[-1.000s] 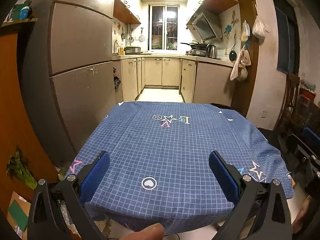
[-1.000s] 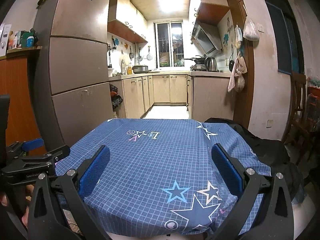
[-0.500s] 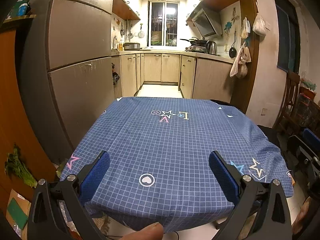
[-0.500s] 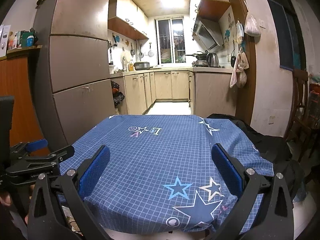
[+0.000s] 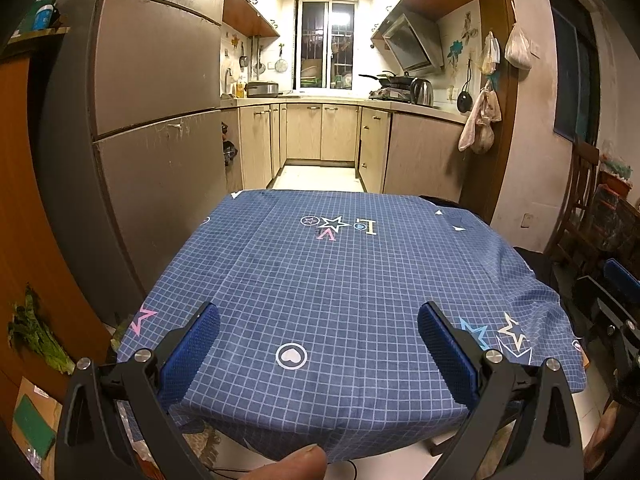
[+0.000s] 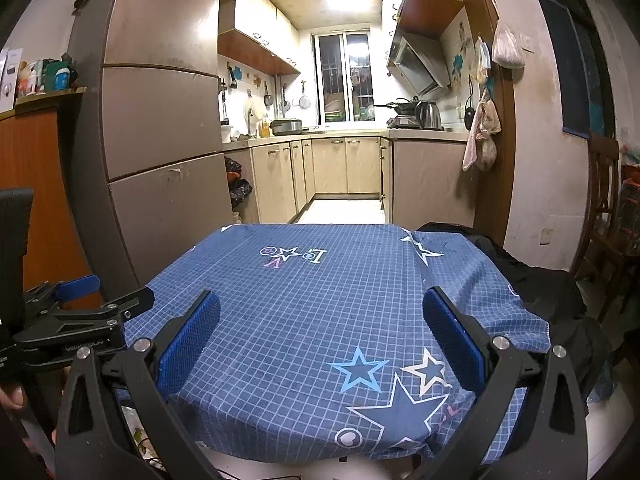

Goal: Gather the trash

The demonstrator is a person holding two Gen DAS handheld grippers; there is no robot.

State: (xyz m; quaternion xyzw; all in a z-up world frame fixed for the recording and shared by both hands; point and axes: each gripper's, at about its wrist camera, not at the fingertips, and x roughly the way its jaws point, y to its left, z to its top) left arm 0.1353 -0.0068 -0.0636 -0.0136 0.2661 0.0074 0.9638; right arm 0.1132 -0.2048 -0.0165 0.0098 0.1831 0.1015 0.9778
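Note:
A table under a blue checked cloth point(image 5: 340, 272) with star prints fills the middle of both views; it also shows in the right wrist view point(image 6: 320, 300). No trash shows on it. My left gripper point(image 5: 318, 332) is open and empty above the table's near edge. My right gripper point(image 6: 322, 320) is open and empty above the near right part of the cloth. The left gripper's body point(image 6: 80, 320) shows at the left of the right wrist view.
A tall fridge point(image 5: 156, 120) stands left of the table. The kitchen aisle point(image 5: 320, 172) with cabinets lies behind. A dark garment point(image 6: 520, 264) drapes at the table's right side. Wooden chairs point(image 5: 580, 208) stand at the right. Leafy greens point(image 5: 36, 336) and clutter lie on the floor at left.
Both grippers have tilted or drawn back a little, so the table sits slightly lower and farther in both views. Both stay open and empty.

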